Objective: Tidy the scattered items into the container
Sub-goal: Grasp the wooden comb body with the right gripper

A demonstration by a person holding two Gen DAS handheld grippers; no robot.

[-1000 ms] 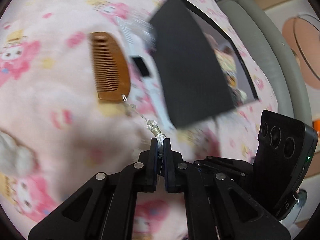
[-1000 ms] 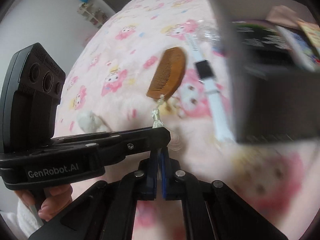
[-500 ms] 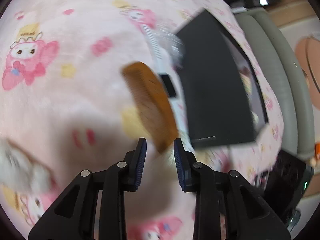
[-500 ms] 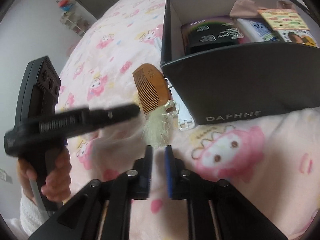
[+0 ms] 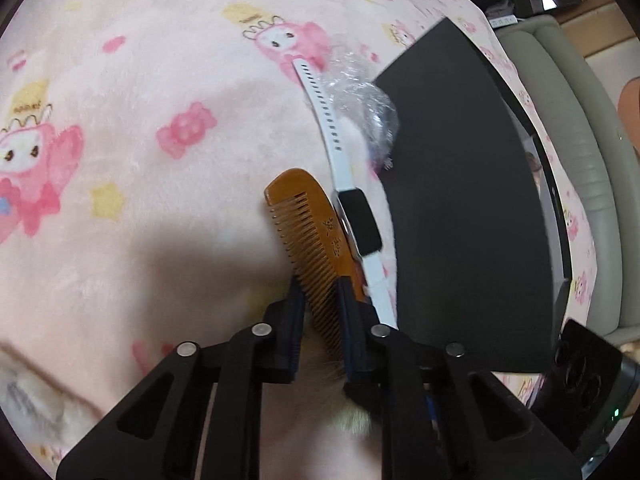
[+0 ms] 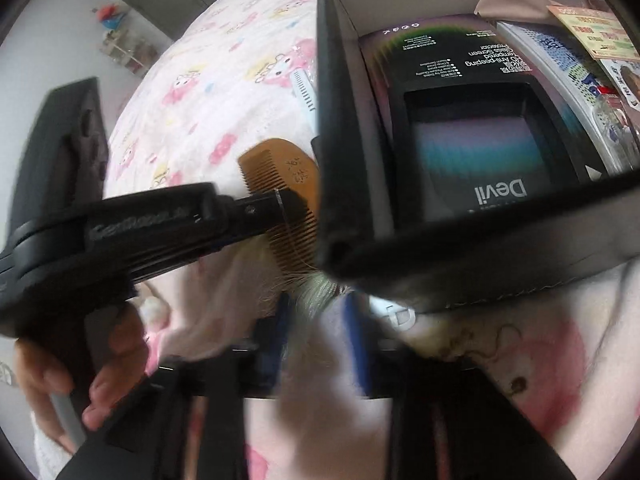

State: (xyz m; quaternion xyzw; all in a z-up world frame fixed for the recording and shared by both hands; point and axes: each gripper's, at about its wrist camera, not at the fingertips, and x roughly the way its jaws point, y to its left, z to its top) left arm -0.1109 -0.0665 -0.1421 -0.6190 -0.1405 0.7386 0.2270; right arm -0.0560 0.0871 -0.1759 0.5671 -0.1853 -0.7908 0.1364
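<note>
A brown wooden comb [image 5: 316,224] lies on the pink cartoon blanket beside the black box [image 5: 460,200]. My left gripper [image 5: 320,288] straddles the comb's near end. Its jaws are closing and both pads touch the comb. In the right wrist view one of the left gripper's fingers [image 6: 289,200] rests over the comb [image 6: 280,172]. The comb's pale tassel [image 6: 320,290] sits at the tips of my right gripper [image 6: 318,320]. That gripper is blurred, its jaws closing but still visibly apart. A white smartwatch [image 5: 360,224] lies between comb and box.
The box's wall [image 6: 340,120] stands right beside the comb; inside lie a screen protector pack [image 6: 460,120] and several other packets. Crinkled clear plastic [image 5: 360,96] lies by the watch strap. A person's hand [image 6: 108,392] holds the left gripper. A grey sofa [image 5: 580,120] lies beyond the box.
Both grippers let go of the tassel cord and opened. The left one moved forward over the comb and narrowed onto it. The right one moved closer to the box corner.
</note>
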